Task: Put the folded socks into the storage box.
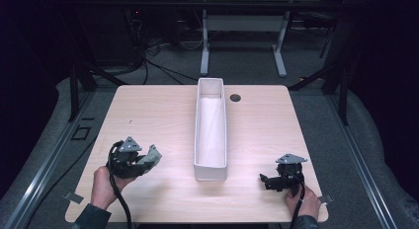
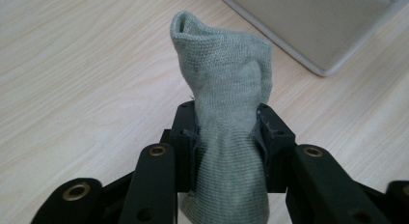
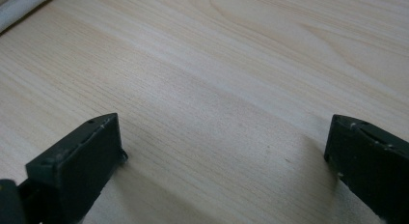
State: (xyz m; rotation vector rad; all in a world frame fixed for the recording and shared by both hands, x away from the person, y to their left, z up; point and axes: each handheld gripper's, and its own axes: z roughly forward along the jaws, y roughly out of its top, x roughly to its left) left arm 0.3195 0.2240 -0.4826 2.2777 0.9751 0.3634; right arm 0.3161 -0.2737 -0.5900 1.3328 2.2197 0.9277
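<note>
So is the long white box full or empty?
Empty. From the high view, the white box shows a bare pale floor inside. The grey sock is outside it, clamped in the left gripper.

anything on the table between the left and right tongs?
Yes: in the high view the long white bin stands between the left tongs, shut on a grey-green sock, and the open right tongs.

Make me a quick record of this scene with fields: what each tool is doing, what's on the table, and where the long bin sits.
left tool: shut on a grey-green sock, near the table's front left
right tool: open, holding nothing, low over bare wood near the front right
bin: long white tray, lengthwise along the table's middle, looks empty
table: light wood, round dark grommet beside the bin's far end
sock position: outside the bin, to its left
</note>
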